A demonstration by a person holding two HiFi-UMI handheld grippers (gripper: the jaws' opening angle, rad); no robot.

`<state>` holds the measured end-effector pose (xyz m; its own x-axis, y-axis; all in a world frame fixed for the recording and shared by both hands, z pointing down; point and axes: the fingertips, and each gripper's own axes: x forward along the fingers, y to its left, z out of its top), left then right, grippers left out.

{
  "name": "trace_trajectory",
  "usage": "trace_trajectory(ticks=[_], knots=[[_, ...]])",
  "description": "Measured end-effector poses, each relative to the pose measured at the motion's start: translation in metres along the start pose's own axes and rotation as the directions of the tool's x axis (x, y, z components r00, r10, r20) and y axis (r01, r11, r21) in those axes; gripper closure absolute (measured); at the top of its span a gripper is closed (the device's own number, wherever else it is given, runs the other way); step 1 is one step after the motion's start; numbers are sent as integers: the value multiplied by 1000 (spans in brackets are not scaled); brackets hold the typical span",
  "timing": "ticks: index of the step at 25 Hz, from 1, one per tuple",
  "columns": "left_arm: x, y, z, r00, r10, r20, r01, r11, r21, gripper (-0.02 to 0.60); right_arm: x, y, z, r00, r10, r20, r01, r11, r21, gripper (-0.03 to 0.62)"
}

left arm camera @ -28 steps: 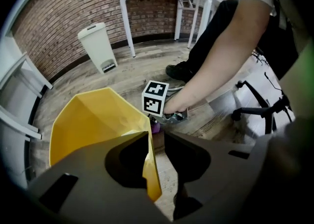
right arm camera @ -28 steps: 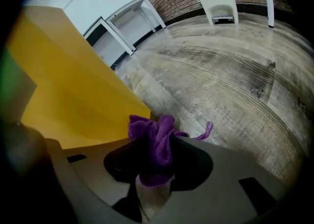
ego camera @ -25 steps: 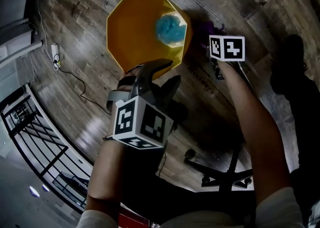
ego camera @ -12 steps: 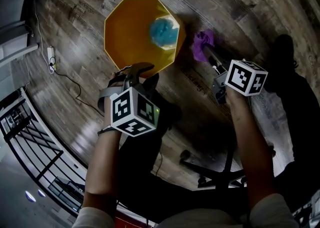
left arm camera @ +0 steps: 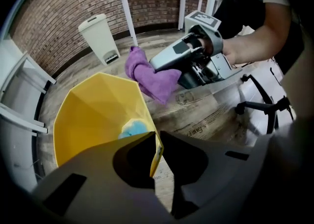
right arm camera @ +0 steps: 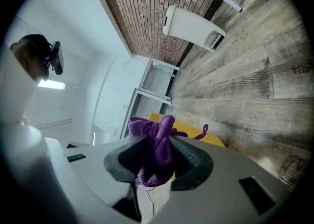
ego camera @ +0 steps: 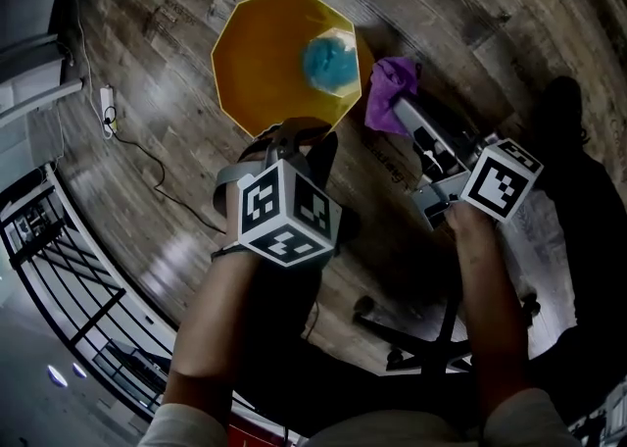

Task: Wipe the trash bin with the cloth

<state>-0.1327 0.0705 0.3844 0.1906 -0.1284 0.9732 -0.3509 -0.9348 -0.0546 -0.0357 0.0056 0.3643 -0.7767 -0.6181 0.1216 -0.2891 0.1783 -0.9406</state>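
Two grippers, both loaded: your left gripper (ego camera: 294, 136) has just been closing its jaws on the floor-standing trash bin (ego camera: 257, 53) at its near rim; your right gripper (ego camera: 404, 110) clamps the cloth (ego camera: 390, 87) just beside the bin's right wall.

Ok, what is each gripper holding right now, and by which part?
Left gripper, jaws just closing, pinches the yellow trash bin at its rim. Right gripper clamps the purple cloth by its bunched middle.

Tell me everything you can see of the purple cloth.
The purple cloth looks like soft, fuzzy fabric, crumpled into a bunch. The right gripper is shut on its middle, with folds sticking out past the jaws. It is held above the wooden floor beside the yellow bin; whether they touch is unclear.
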Motion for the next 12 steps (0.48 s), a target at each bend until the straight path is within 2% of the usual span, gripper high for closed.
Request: trace_trajectory(ticks=[5, 12], knots=[[2, 3, 5, 1000, 2, -2, -2, 998, -59, 548, -1, 17, 13, 998, 33, 44, -32, 999, -26, 462], [1, -1, 11, 1000, 2, 0, -2, 998, -65, 548, 14, 1, -8, 1000, -10, -23, 8, 997, -75, 463]])
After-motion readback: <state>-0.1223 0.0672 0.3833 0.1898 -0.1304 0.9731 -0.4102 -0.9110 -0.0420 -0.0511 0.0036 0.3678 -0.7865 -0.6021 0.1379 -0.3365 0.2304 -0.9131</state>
